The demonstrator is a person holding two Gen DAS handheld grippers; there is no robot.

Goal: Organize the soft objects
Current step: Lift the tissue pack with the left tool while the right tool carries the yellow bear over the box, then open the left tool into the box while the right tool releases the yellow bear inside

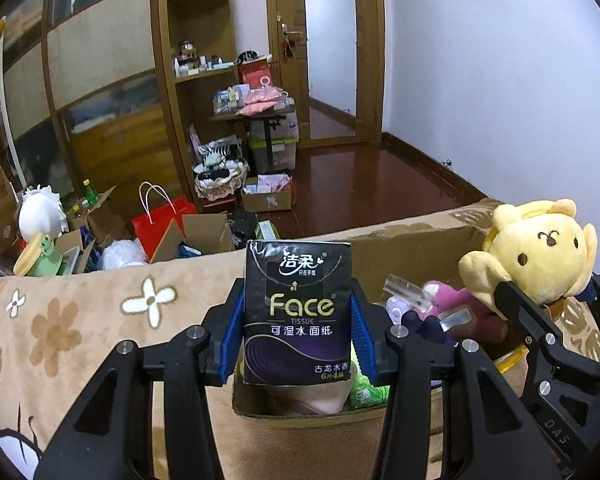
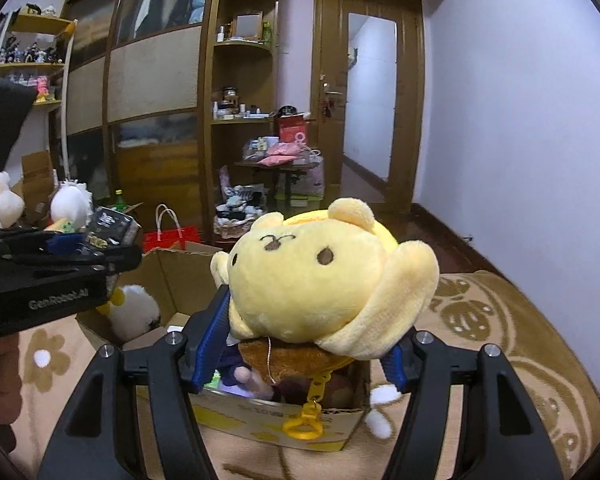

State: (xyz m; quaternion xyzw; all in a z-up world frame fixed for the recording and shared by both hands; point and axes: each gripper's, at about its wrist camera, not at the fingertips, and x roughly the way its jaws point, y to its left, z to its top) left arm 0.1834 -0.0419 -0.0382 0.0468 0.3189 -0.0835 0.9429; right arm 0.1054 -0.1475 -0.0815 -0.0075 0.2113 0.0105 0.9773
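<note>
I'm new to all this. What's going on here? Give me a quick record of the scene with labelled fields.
Setting: bedroom, patterned beige blanket
Left gripper: shut on a black tissue pack, held upright
Right gripper: shut on a yellow plush toy
Yellow plastic clip: dangles from the plush toy
Cardboard box: open, below both grippers
Box contents: pink plush, white plush, green packet, others unclear
Status: both items held above the box, not yet released

lived-in home, probably a bedroom, wooden wardrobe (image 1: 100,80), cluttered shelves (image 2: 244,80), door (image 1: 292,52)
</note>
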